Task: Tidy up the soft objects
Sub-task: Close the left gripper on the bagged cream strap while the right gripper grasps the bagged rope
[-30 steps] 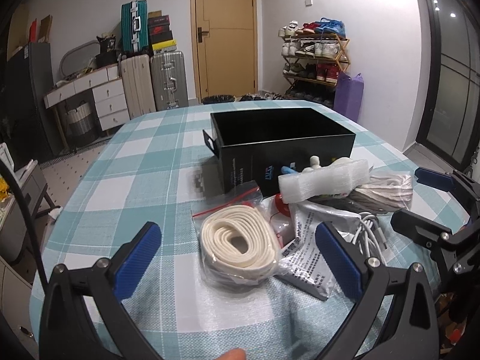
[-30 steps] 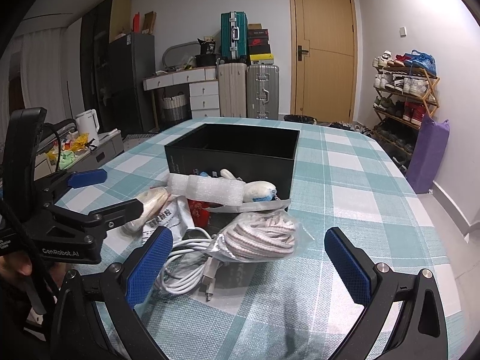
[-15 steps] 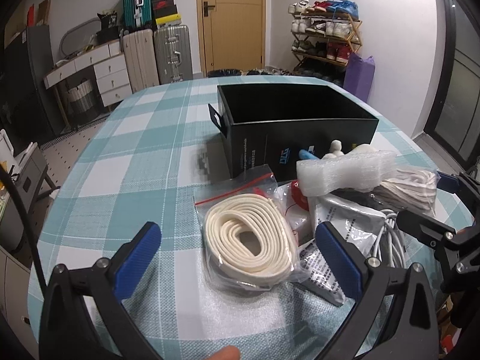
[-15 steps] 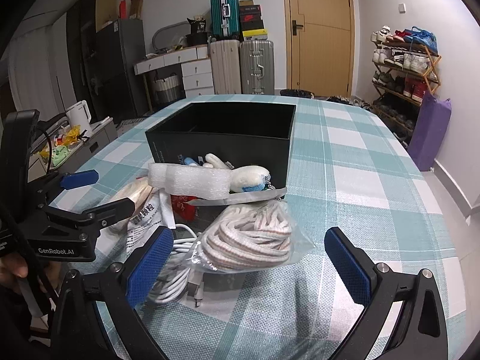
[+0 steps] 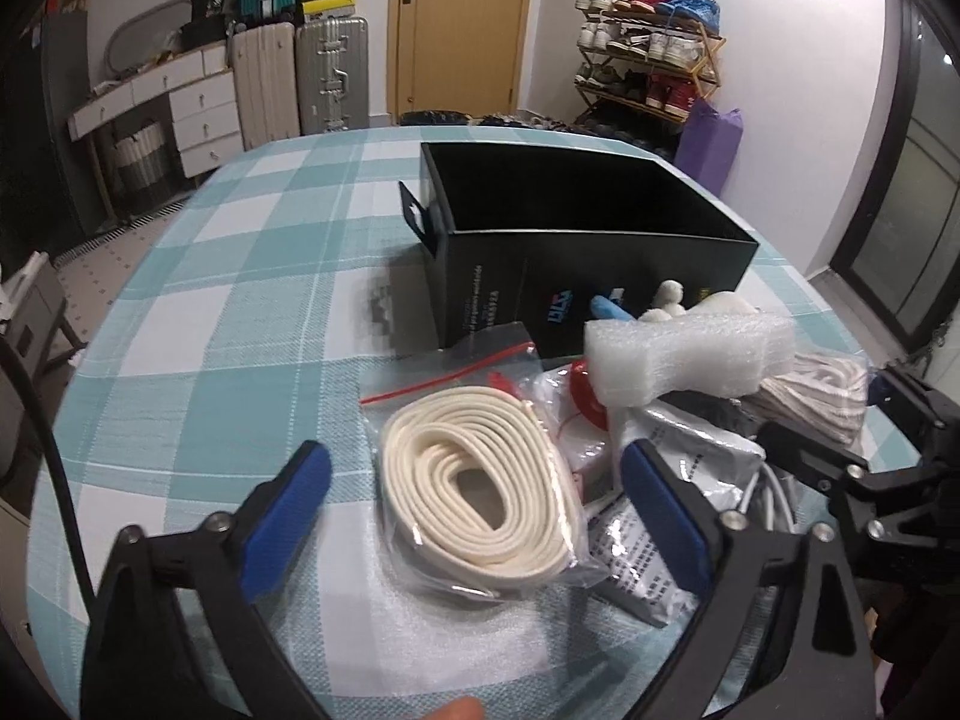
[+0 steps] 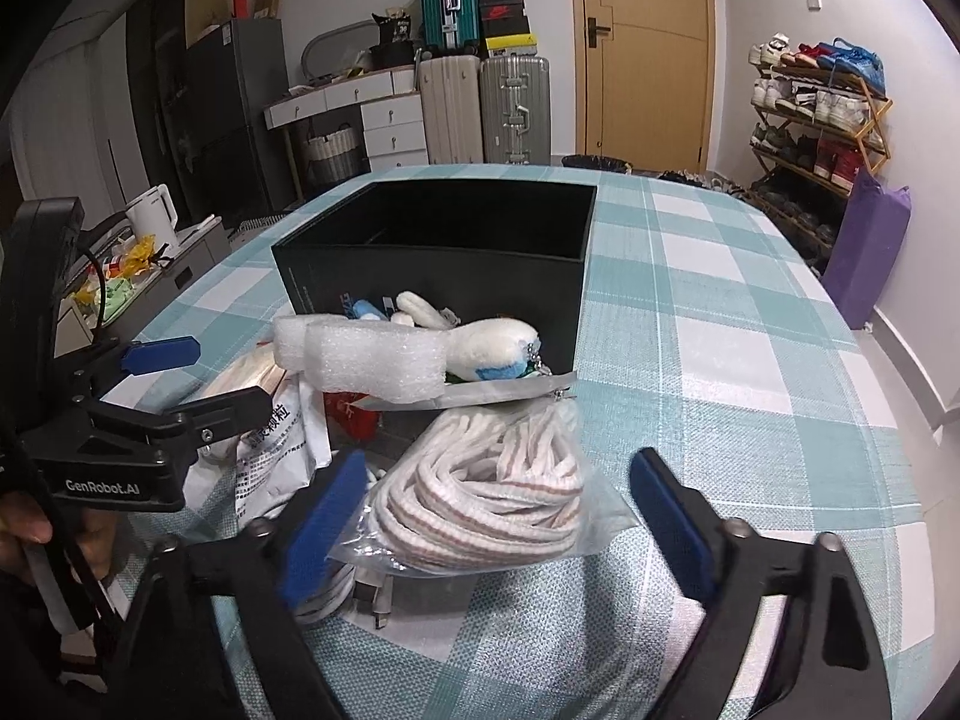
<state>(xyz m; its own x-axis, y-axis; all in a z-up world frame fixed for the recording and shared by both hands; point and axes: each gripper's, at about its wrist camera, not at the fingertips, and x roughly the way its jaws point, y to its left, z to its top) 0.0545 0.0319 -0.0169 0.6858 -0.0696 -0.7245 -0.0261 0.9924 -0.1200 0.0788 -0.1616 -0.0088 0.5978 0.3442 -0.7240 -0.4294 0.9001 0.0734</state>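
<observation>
The left gripper point(image 5: 474, 501) is closing around the bagged cream strap coil point(image 5: 480, 480), untouched, long axis running ten to four o'clock. The right gripper point(image 6: 498, 510) is closing around the bagged rope bundle point(image 6: 486, 492), lying nine to three.

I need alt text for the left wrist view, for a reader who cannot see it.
The left tongs, jaws closing but not yet touching, frame a bagged coil of cream webbing on a checked tablecloth. Behind lie a foam block and an open black box.

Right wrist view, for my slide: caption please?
Right gripper closing around bagged striped rope before the black box.
</observation>
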